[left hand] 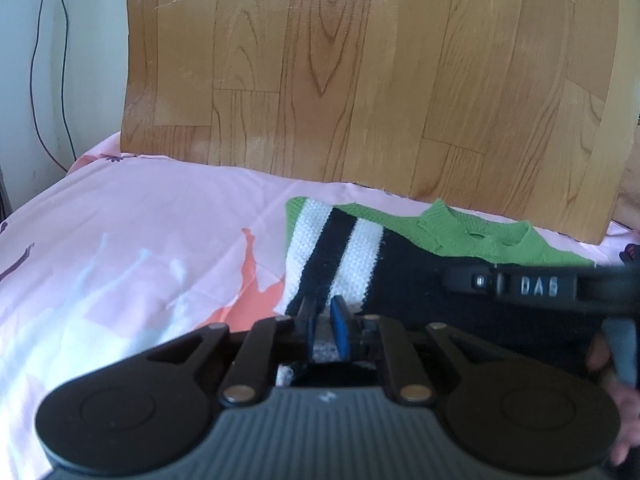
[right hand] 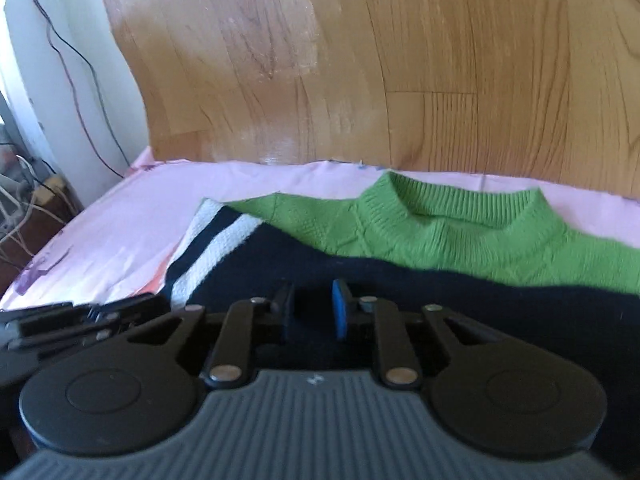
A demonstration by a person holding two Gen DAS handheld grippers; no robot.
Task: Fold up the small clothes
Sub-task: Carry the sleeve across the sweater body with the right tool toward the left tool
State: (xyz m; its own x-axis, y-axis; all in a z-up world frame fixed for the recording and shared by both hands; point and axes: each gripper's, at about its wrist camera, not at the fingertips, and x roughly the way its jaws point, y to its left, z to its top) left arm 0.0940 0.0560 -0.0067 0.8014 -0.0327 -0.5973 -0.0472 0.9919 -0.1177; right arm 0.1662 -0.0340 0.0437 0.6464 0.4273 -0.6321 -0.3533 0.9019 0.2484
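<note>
A knit sweater (left hand: 404, 276) lies flat on the pink sheet (left hand: 160, 220). It has a green top with a ribbed collar (right hand: 468, 216), a navy body and a white and navy striped sleeve (left hand: 332, 252). My left gripper (left hand: 323, 310) is at the near end of that striped sleeve, its blue pads close together with pale knit between them. My right gripper (right hand: 314, 302) hovers low over the navy body with its pads apart; dark cloth shows in the gap. In the left wrist view the right gripper (left hand: 452, 280) reaches in from the right, just above the navy part.
A wood-patterned board (left hand: 360, 80) stands upright along the far edge of the bed. Cables (right hand: 24, 196) hang on the white wall and pile up by the bed's left corner. A hand (left hand: 624, 400) shows at the right edge. The sheet left of the sweater is bare.
</note>
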